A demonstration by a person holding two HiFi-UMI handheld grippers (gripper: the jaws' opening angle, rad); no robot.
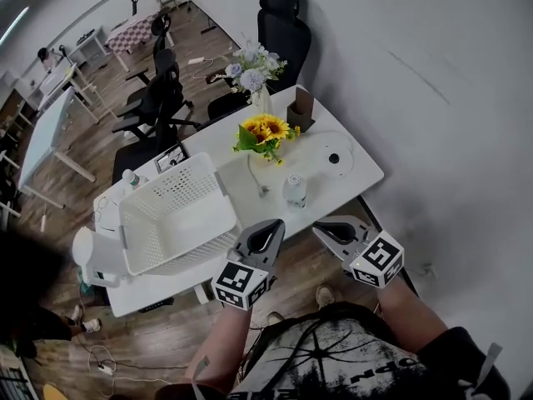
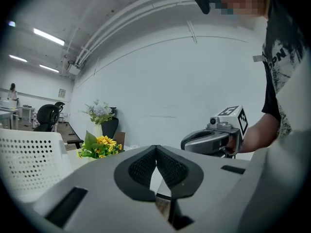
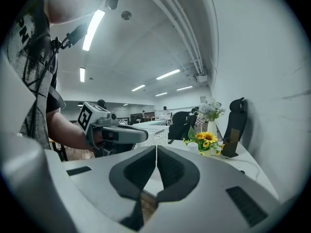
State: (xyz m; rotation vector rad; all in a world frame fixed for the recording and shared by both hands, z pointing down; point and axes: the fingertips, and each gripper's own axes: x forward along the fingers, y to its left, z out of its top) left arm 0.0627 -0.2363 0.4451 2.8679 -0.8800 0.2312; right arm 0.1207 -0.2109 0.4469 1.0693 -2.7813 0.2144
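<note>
White basket point(image 1: 179, 215), one; bouquets point(image 1: 266, 130), two; left tongs point(image 2: 156, 149), right tongs point(image 3: 156, 148) closed.

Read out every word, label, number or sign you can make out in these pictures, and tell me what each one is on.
"PN": white print on the person's black T-shirt; the other letters are folded away and unreadable.
Black-and-white marker cubes on the left gripper and right gripper: square patterns only, no letters.
White perforated plastic basket and small clear bottle: no legible text.

White table point(image 1: 360, 172): basket point(image 1: 171, 215), sunflowers point(image 1: 265, 132), jar point(image 1: 295, 190)
</note>
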